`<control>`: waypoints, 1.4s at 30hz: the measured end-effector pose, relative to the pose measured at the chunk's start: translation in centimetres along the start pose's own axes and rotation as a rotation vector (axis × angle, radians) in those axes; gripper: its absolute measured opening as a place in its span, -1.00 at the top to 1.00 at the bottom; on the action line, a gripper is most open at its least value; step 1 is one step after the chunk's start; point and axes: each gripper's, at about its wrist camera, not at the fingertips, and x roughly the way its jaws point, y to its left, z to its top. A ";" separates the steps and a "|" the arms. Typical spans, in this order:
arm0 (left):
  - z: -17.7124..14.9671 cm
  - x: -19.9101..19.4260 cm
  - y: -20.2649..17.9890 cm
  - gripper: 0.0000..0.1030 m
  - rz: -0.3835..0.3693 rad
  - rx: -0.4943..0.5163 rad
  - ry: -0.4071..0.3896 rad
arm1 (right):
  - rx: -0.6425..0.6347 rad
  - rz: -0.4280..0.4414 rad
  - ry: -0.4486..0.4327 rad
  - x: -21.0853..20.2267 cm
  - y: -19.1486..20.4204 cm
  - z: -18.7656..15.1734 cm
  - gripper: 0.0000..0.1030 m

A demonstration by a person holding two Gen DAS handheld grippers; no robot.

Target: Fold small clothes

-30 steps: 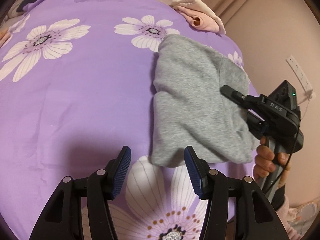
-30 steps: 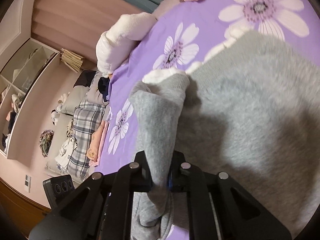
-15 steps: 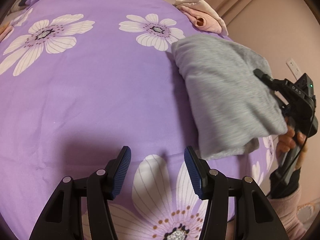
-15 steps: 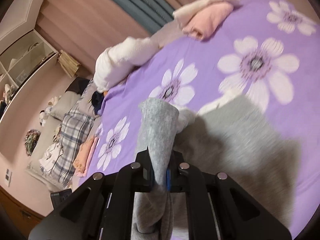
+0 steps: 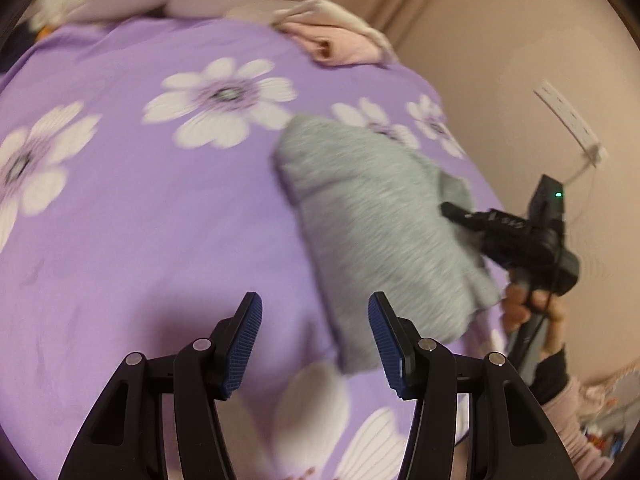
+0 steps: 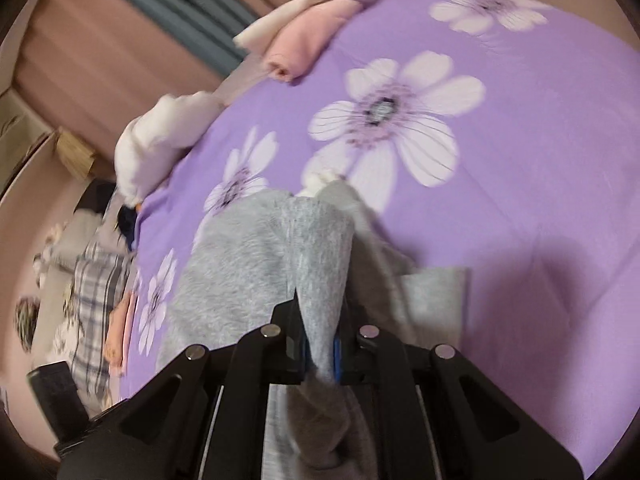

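A folded grey garment (image 5: 372, 216) hangs over the right side of the purple flowered bedspread (image 5: 140, 208). My right gripper (image 6: 319, 344) is shut on a fold of the grey garment (image 6: 316, 248), which drapes up between its pads and down past them. In the left wrist view that right gripper (image 5: 452, 210) reaches into the garment's right edge, held by a hand. My left gripper (image 5: 315, 336) stands open above the bedspread, left of the garment's lower corner, with nothing between its blue pads.
A folded pink garment (image 5: 340, 44) lies at the far edge of the bed, with a white pillow (image 6: 160, 144) beyond it. A pink wall with a socket strip (image 5: 568, 120) stands right of the bed. Plaid bedding (image 6: 92, 304) lies past the left side.
The right gripper has carried the grey garment rightward across the bed. The left gripper has drawn back and up, so more of the far bed edge shows.
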 end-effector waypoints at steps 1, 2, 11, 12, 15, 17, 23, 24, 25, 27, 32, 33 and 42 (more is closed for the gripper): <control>0.5 0.3 -0.8 -0.04 -0.011 0.018 -0.006 | 0.002 0.005 -0.007 -0.3 -0.1 0.0 0.81; 1.1 0.5 -1.6 -0.04 -0.025 0.039 -0.016 | -0.005 0.005 -0.010 -0.4 -0.2 0.0 0.81; 4.9 4.8 -6.0 0.06 -0.052 0.184 -0.002 | -0.072 -0.039 -0.008 -0.8 0.2 -0.1 0.80; 4.8 5.6 -6.1 0.11 -0.034 0.203 0.013 | -0.077 -0.047 -0.008 -0.7 0.1 -0.1 0.80; 3.9 7.3 -6.3 0.12 0.013 0.252 0.048 | -0.078 -0.065 0.001 -0.3 -0.4 -0.3 0.80; 3.5 8.2 -6.4 0.12 0.040 0.279 0.077 | -0.073 -0.071 0.019 0.2 -0.8 -0.6 0.79; 2.7 9.7 -6.5 0.12 0.085 0.325 0.118 | -0.098 -0.126 -0.003 -0.6 -0.7 -0.7 0.66; 2.8 9.6 -6.3 0.12 0.080 0.318 0.118 | -0.106 -0.151 -0.027 -1.2 -0.5 -0.6 0.60; 2.9 9.5 -6.1 0.12 0.072 0.307 0.118 | -0.122 -0.169 -0.057 -2.1 -0.2 -0.7 0.57; 2.9 9.5 -6.0 0.12 0.064 0.300 0.113 | -0.155 -0.167 -0.104 -3.8 0.5 -0.9 0.54; 3.1 8.7 -6.0 0.12 0.039 0.260 0.086 | -0.295 -0.052 -0.083 -6.1 3.4 -4.0 0.52; 3.3 8.4 -5.9 0.12 0.026 0.244 0.078 | -0.323 -0.025 -0.062 -6.1 4.0 -5.0 0.52; 6.3 6.9 -6.3 0.12 0.033 0.213 -0.023 | -0.493 0.084 0.026 -3.4 8.3 -10.6 0.57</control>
